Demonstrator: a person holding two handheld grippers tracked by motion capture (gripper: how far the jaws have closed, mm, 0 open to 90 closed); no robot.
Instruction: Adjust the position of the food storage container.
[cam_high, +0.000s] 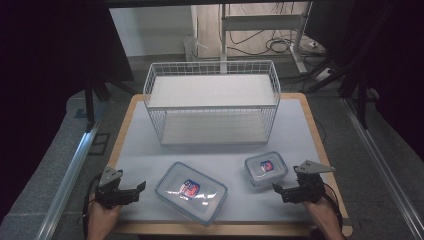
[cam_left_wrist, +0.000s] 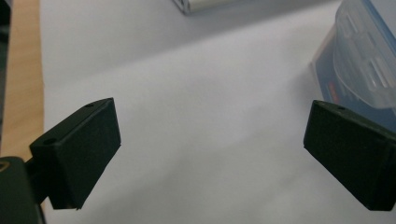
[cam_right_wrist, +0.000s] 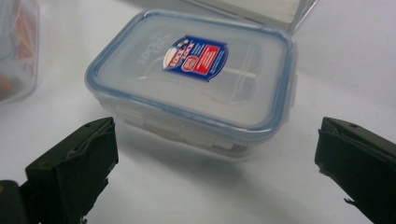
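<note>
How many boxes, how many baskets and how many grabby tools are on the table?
Plastic boxes with lids: 2, a big box and a small box.
White wire basket shelves: 1, the wire shelf.
Tools held in hands: 2, the left tool and the right tool, both open.
Total: 5.

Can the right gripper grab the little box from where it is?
Probably yes. The right gripper has its jaws open and pointed at the little box, with bare table between them; the big box sits off to the side.
</note>
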